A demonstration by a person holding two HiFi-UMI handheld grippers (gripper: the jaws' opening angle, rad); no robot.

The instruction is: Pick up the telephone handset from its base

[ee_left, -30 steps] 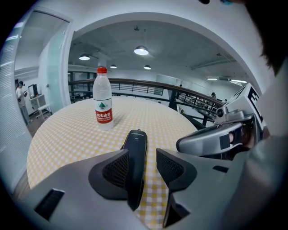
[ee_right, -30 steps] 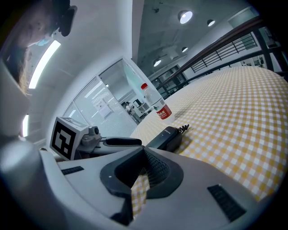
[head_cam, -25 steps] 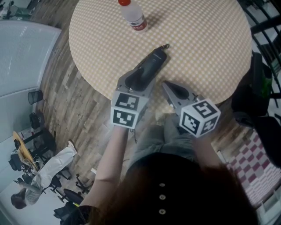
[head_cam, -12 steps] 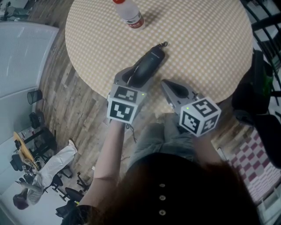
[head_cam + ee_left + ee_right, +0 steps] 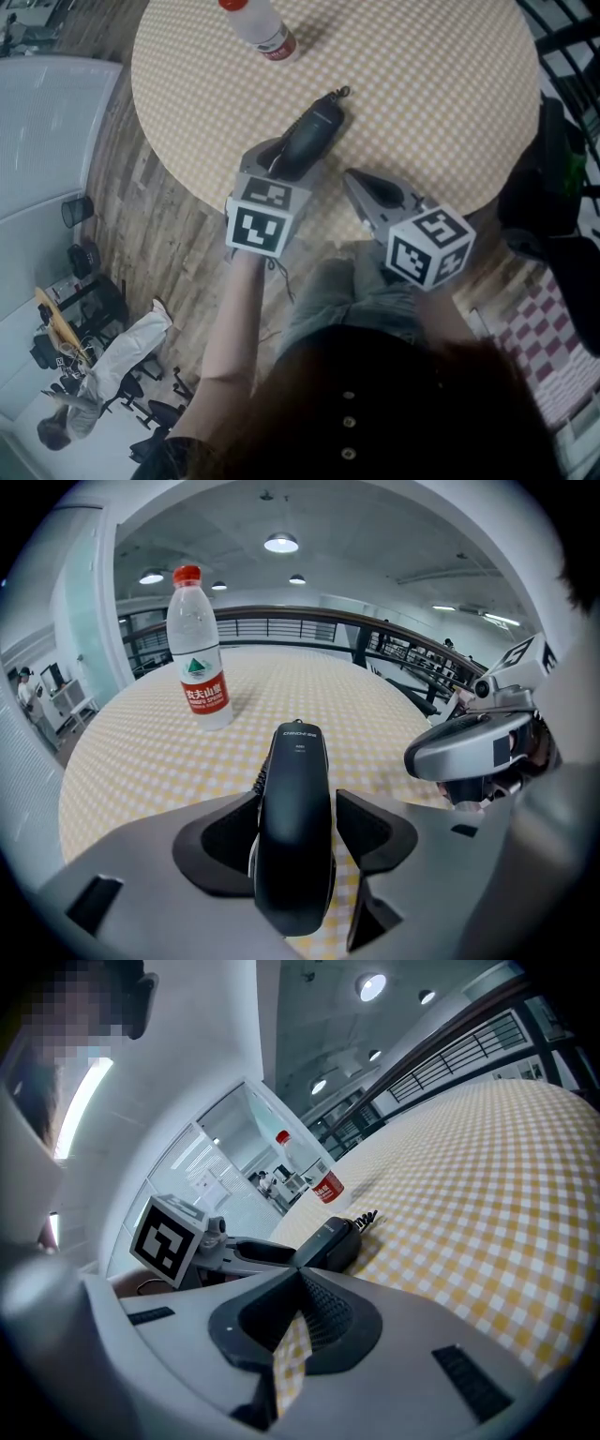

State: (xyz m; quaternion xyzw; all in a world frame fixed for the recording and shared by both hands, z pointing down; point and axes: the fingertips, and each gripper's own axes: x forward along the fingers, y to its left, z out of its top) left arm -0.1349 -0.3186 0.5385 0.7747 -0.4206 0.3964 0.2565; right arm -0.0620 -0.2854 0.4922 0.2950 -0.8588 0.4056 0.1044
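We look down on a round table under a yellow-and-white checked cloth (image 5: 422, 94), which fills the top of the head view from 10 to 2 o'clock. Below it, at 6 o'clock, are our own dark top and bare forearms.

The left gripper, grey with a black-and-white marker cube (image 5: 281, 161), sits at the table's 7 o'clock edge and points toward 1 o'clock. Its jaws have just been opening and now stand released, wide apart, with the handset between them. The right-hand pad shows a clear gap of cloth beside the handset, and the left-hand pad lies just at its side without pressing.

The right gripper, of the same grey make (image 5: 352, 178), hangs at 4 o'clock from the left one. Its jaws are clenched tip to tip on nothing.

The black plastic telephone handset (image 5: 314, 131) lies flat on the cloth, its long axis running from 7 to 1 o'clock.

A clear plastic water bottle with a red cap and red label (image 5: 258, 23) stands at 11 o'clock from the handset, well apart.

A dark coiled cord (image 5: 337, 93) leaves the handset's far end.
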